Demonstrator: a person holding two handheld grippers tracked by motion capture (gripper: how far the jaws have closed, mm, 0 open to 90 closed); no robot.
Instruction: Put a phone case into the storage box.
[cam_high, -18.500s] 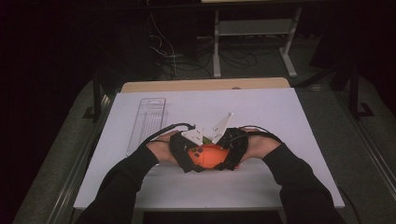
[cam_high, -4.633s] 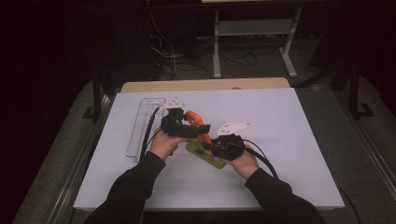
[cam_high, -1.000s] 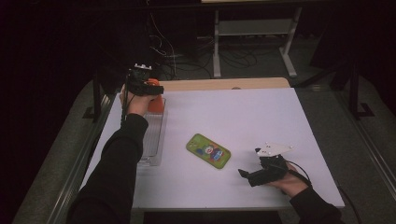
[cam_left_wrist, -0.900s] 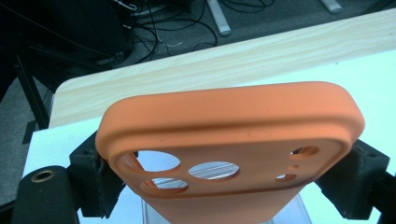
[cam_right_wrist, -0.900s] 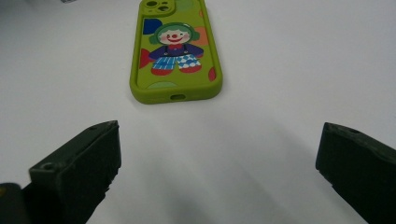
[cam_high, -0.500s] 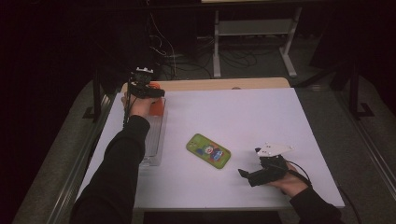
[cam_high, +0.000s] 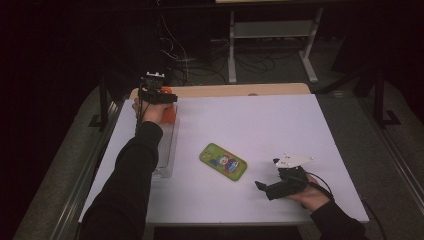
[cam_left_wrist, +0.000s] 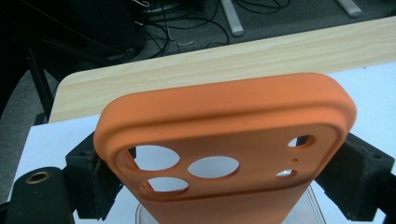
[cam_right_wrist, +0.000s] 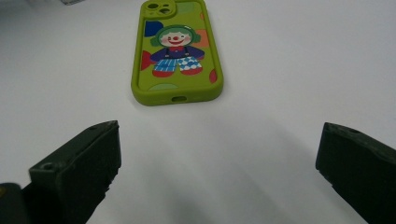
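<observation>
The left tool (cam_high: 161, 96) is at the far left corner of the surface (cam_high: 280, 125), holding the orange phone case (cam_left_wrist: 224, 149) over the far end of the clear tray (cam_high: 167, 150) that lies along the left edge. In the left gripper view the case stands on end between the two black pads, camera cut-outs toward the lens, and the pads sit at its two long sides; the jaws have just been opening, and the right pad appears to touch the case's rim while the left one shows a slight gap, so the grip seems to be letting go. The step in hand looks like setting the case into the tray. To do it well, the lower end should rest on the tray floor before the pads part fully, and the tool should then lift straight up so a pad does not drag the soft rim and tip the case over the tray wall. The right tool (cam_high: 270, 187) rests near the front right corner, jaws wide apart and empty, pointed at the green clown-printed case (cam_right_wrist: 176, 51) lying flat near the middle of the surface.
</observation>
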